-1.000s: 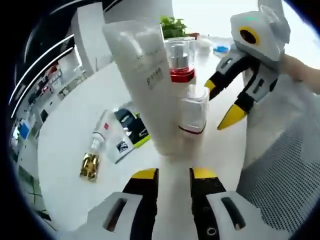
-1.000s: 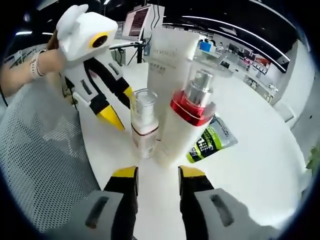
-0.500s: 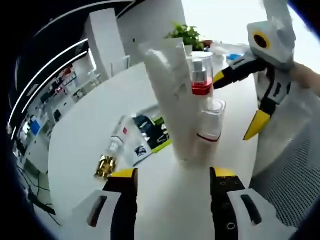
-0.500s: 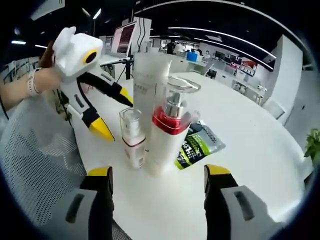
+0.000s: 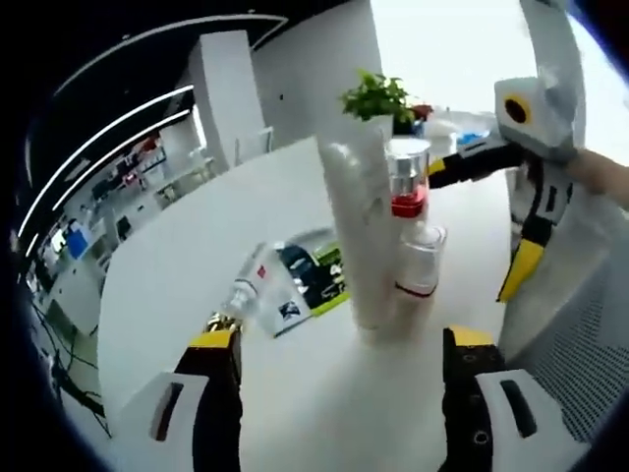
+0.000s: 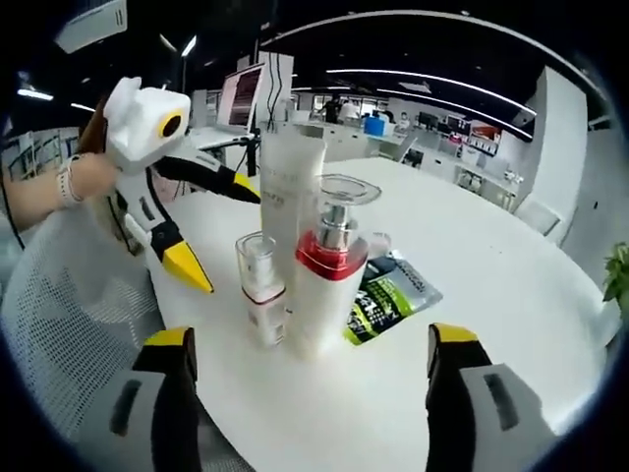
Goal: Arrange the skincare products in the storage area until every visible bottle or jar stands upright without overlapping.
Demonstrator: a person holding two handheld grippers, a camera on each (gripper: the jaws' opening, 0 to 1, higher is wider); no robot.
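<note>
3 products upright, 2 more flat behind the tall tube

Both my left gripper [image 5: 334,339] and right gripper [image 6: 313,339] gape wide, holding nothing. The tall tube [image 6: 291,177] stands with the pump bottle [image 6: 329,270] and small bottle [image 6: 259,285] tight beside it; the green sachet [image 6: 388,295] and gold-capped bottle [image 5: 246,290] lie just past it. I judge reaching for those risks toppling the cluster.

There were 3 bottles [image 6: 321,265] standing up, 2 tubes [image 5: 319,280] lying flat, 1 small bottle [image 5: 243,290] lying down and 1 table [image 6: 491,295].
</note>
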